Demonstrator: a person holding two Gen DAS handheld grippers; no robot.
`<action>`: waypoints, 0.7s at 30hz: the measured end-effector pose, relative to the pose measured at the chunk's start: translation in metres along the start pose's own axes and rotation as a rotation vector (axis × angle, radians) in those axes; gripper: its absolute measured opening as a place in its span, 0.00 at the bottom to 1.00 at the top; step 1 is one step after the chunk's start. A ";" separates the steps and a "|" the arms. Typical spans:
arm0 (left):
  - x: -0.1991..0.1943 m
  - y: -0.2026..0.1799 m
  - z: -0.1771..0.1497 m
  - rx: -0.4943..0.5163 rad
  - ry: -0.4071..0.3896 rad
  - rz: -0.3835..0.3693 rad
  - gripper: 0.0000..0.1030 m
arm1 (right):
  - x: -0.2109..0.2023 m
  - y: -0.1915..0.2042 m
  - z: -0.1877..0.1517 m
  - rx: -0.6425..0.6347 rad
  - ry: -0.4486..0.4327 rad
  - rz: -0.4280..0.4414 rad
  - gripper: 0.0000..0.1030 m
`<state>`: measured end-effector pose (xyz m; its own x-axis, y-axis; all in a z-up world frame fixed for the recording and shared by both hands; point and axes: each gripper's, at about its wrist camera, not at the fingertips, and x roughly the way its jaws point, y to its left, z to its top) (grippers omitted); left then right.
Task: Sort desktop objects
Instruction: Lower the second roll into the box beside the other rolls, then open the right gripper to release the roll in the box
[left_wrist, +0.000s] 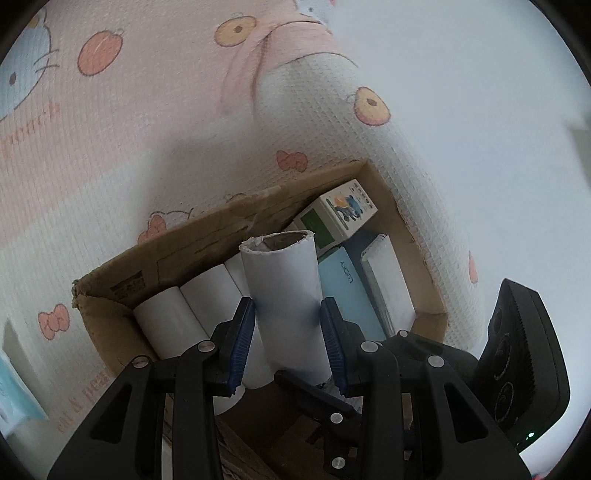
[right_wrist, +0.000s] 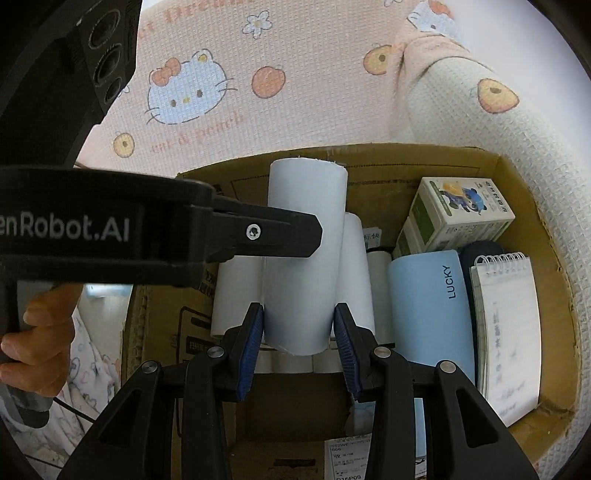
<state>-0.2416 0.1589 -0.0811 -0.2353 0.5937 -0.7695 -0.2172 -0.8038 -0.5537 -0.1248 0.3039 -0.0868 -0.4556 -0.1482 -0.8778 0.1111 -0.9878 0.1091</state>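
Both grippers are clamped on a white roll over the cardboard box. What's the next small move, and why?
Probably ease the white roll down onto the other white rolls, then release. The right gripper and left gripper each pinch a roll that is tilted above that row in the cardboard box, not resting yet. Whether they share one roll is unclear.

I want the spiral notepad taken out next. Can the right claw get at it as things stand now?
Probably not yet: the right claw is shut on a white tube. The spiral notepad lies uncovered in the cardboard box, so access looks free once the claw empties.
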 end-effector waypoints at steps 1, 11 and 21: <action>0.001 0.001 0.001 -0.005 0.003 0.010 0.39 | 0.001 0.000 0.001 -0.002 0.004 -0.002 0.35; 0.010 -0.008 -0.004 0.081 0.003 0.099 0.26 | 0.006 -0.002 0.004 0.017 0.032 -0.039 0.35; 0.004 -0.016 -0.008 0.149 -0.056 0.117 0.21 | -0.013 -0.009 -0.008 0.050 0.008 -0.029 0.35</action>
<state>-0.2317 0.1734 -0.0775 -0.3186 0.5008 -0.8048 -0.3220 -0.8557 -0.4051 -0.1124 0.3155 -0.0800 -0.4510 -0.1188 -0.8846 0.0537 -0.9929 0.1060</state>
